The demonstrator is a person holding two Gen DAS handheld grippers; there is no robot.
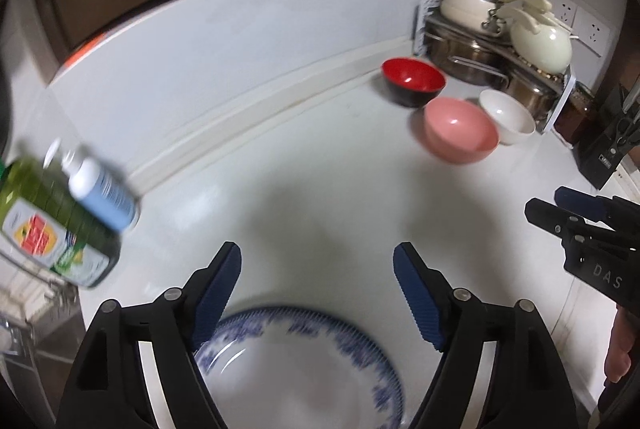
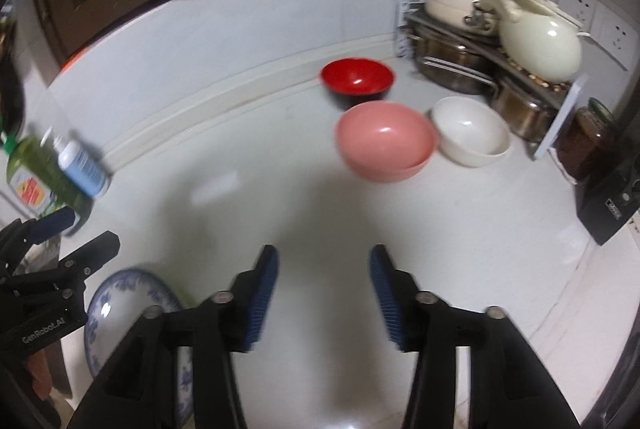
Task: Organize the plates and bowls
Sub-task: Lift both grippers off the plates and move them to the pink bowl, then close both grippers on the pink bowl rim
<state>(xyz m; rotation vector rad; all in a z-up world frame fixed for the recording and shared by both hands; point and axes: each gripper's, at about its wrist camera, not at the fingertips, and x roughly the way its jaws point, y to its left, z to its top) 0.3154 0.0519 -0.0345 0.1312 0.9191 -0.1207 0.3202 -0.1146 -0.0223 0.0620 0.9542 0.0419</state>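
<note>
Left wrist view: left gripper (image 1: 318, 261) spread wide above blue-patterned plate (image 1: 304, 357); right gripper (image 2: 323, 263) also wide, empty, facing pink bowl (image 2: 386, 141).

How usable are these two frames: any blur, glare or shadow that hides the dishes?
Left wrist view: motion blur smears the green bottle and blue-patterned plate; fisheye bends the counter edge. Right wrist view: softer overall, a broad shadow lies ahead of the right claw; small glare spots on the pink bowl and red bowl, both still readable.
</note>
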